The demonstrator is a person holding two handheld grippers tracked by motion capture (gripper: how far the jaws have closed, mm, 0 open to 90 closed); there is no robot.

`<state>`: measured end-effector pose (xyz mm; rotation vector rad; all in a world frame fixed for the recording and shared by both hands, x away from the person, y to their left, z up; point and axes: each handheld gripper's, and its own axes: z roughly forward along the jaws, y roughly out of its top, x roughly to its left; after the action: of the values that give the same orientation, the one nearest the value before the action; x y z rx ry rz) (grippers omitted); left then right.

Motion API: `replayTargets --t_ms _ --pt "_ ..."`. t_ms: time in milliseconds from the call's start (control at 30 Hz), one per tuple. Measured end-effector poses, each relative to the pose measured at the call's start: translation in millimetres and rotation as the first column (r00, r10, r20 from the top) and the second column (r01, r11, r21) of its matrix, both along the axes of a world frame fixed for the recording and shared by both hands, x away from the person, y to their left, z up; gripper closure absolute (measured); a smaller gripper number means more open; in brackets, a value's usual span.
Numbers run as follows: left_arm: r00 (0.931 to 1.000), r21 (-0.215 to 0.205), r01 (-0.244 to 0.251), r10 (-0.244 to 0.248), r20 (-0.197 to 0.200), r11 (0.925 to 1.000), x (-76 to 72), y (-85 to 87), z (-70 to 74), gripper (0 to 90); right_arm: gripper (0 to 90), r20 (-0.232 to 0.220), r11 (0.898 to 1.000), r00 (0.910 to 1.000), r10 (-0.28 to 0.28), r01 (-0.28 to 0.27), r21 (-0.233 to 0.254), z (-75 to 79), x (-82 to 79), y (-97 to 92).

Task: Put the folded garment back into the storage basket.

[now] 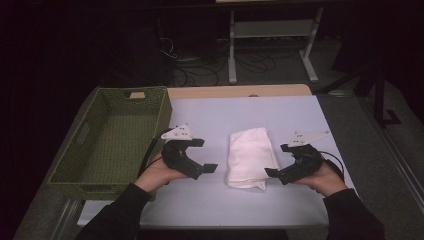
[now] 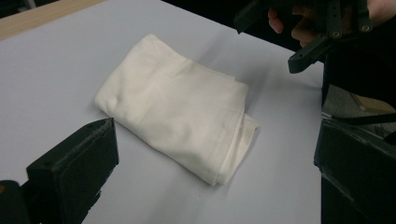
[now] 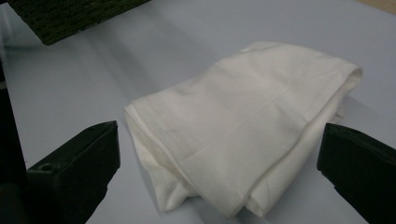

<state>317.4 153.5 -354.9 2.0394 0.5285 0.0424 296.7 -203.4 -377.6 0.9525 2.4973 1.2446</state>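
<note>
— Both tongs are spread wide and holding nothing: the left tongs and the right tongs flank the folded towel on the desk.

— The right looks nearer. The towel's long axis runs away from the person, with the green basket far left.

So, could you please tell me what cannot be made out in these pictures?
- Folded white cloth: its underside and inner layers, hidden by its own folds.
- Green basket: cut off by the top edge in the right gripper view.
- Floor beyond the table: too dark in the high view.
</note>
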Motion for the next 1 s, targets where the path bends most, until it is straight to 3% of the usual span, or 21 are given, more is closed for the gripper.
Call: replayTargets --t_ms 267,1000 --pt "0.9998 0.022 0.021 -0.021 0.003 0.9996 -2.9 -10.3 -15.0 0.0 0.0 -0.017 1.000 0.9999 -0.002 0.002 0.004 -6.0 -1.8 -2.9" --pt "0.9999 0.047 0.005 -0.004 -0.011 0.9989 -2.0 -17.7 -45.5 0.0 0.0 -0.045 1.000 0.9987 -0.021 0.021 0.012 -17.8 -5.8 -5.9"
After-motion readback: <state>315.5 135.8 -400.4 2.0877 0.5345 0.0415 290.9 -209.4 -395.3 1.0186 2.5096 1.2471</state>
